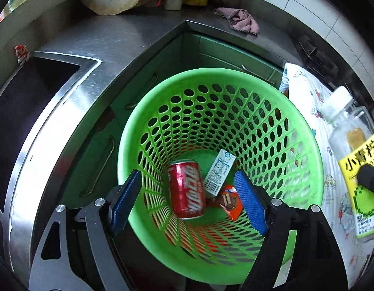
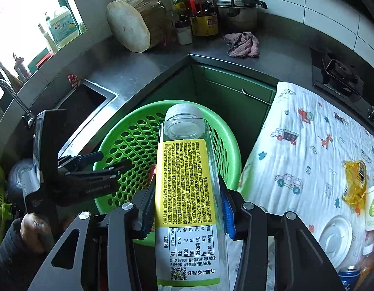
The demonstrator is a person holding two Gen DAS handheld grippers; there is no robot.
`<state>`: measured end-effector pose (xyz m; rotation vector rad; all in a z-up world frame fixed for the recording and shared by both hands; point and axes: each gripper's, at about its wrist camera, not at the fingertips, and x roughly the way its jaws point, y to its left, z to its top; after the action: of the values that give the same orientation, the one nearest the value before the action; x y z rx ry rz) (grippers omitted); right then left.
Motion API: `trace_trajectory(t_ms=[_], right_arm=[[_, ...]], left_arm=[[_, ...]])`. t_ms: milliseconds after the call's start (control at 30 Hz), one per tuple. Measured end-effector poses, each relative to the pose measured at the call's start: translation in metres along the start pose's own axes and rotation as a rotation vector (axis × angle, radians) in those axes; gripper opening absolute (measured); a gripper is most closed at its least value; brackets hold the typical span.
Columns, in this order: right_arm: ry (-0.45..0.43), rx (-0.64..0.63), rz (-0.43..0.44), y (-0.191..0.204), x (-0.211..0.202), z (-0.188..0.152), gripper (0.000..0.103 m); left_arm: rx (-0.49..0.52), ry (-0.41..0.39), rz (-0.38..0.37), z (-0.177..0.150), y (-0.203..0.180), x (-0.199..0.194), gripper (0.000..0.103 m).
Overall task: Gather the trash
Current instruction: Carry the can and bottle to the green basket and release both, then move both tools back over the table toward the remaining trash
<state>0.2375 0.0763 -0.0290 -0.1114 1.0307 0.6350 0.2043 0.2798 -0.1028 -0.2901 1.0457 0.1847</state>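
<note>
Your right gripper point(image 2: 187, 208) jaws clamp the bottle point(image 2: 187, 194), cap pointing ahead over the green basket point(image 2: 225, 140), while your left gripper point(image 1: 189, 198) hangs wide and empty above it.

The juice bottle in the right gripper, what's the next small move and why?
Probably carry the juice bottle, clamped in the right gripper, forward over the green basket before letting go: its cap only reaches the rim, while the can already lies inside.

Both wrist views steep-down, close; share green basket point(image 1: 308, 131) point(image 2: 119, 131).
</note>
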Motion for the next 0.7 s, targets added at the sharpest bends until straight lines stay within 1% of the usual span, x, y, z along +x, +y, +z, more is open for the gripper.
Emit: trace_trajectory(t_ms=[33,200,300,333,400,467,533,633,700], right_arm=[[0.0,0.002,0.003,0.003,0.005,0.004,0.044],[0.019,-0.018,-0.005,0.018,0.033,0.018,0.044],[0.02,-0.023,-0.008,0.024,0.041,0.021,0.048],[0.013,-0.026,-0.012,0.026,0.04,0.021,0.05],[0.001,-0.035,-0.014,0.028,0.036,0.022,0.052],[-0.015,-0.042,-0.017,0.028,0.029,0.02,0.058],[-0.033,-0.045,-0.017,0.028,0.018,0.017,0.061],[-0.06,-0.04,-0.012,0.02,-0.004,0.006,0.068],[-0.078,-0.044,-0.028,0.013,-0.021,-0.005,0.071]], left_arm=[[-0.009,-0.007,-0.012,-0.002,0.004,-0.003,0.078],[-0.031,-0.026,-0.007,-0.012,0.018,-0.017,0.079],[-0.042,-0.038,-0.013,-0.017,0.024,-0.027,0.079],[-0.043,-0.044,-0.015,-0.018,0.025,-0.03,0.08],[-0.039,-0.053,-0.01,-0.021,0.025,-0.037,0.08],[-0.029,-0.06,-0.004,-0.022,0.023,-0.043,0.08],[-0.016,-0.071,0.004,-0.022,0.017,-0.049,0.08],[0.009,-0.085,0.009,-0.024,0.006,-0.06,0.08],[0.031,-0.096,0.008,-0.026,-0.005,-0.069,0.081]])
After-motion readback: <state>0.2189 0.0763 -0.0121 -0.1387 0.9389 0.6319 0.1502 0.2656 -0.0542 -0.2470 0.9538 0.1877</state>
